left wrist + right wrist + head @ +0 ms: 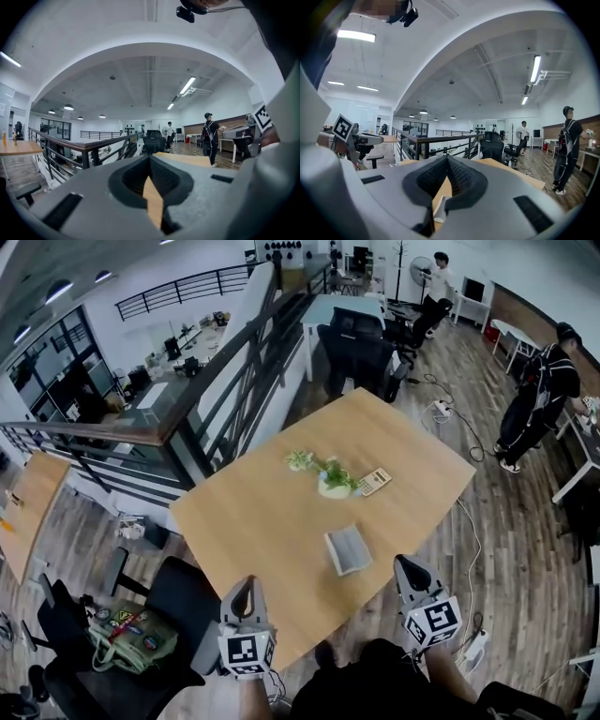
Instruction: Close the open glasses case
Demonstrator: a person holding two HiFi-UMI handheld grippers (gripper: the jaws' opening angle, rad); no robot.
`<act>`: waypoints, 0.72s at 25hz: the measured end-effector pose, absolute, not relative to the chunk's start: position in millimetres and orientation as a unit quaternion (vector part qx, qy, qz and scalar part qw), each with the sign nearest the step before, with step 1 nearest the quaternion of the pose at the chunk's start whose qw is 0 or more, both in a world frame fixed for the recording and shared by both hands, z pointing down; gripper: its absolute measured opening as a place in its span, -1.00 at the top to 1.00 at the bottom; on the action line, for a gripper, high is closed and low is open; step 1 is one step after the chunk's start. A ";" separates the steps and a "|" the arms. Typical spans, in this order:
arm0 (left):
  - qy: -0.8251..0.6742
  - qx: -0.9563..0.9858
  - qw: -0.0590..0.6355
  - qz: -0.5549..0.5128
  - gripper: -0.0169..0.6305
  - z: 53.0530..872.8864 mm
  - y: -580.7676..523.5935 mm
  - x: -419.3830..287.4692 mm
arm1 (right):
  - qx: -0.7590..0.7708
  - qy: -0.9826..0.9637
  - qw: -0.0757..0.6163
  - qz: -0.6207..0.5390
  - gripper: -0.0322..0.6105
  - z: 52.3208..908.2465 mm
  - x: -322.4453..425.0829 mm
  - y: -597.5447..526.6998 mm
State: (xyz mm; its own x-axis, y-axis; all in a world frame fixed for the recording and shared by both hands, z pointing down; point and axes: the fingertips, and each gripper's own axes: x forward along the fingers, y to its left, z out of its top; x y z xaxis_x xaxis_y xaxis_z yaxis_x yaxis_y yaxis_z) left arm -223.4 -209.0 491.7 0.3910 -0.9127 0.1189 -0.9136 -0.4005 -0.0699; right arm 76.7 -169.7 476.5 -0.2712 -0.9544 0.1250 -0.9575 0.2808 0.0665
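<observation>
The glasses case (348, 550) lies on the wooden table (253, 521) near its front edge. It is a grey rectangle with a pale rim, and from the head view it looks opened flat. My left gripper (247, 582) hovers at the table's front edge, to the left of the case and nearer to me. Its jaws meet at the tips with nothing in them (150, 158). My right gripper (403, 562) is just right of the case, apart from it and also shut and empty (447, 158). Both point level across the table.
A small plant in a white pot (330, 480) and a calculator (374, 481) stand beyond the case. A black chair with a green bag (131, 638) is at the front left. A railing (187, 427) runs along the left. A person (539, 395) stands at the far right.
</observation>
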 end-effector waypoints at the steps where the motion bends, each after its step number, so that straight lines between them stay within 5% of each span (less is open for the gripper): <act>1: -0.549 0.833 0.005 0.068 0.95 492.7 -211.1 -225.0 | 0.598 -0.799 0.070 0.010 0.86 476.8 74.8 -175.1; 18: -0.571 0.816 0.001 0.090 0.95 491.1 -231.6 -189.3 | 0.568 -0.821 0.052 0.030 0.86 498.1 97.4 -233.9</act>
State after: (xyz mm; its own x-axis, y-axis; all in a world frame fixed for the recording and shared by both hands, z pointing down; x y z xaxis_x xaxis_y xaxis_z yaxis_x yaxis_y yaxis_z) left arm -189.3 -231.6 491.1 0.3308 -0.9319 0.1486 -0.9323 -0.3471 -0.1016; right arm 97.4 -233.9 498.1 -0.3500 -0.9292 0.1191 -0.9354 0.3535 0.0089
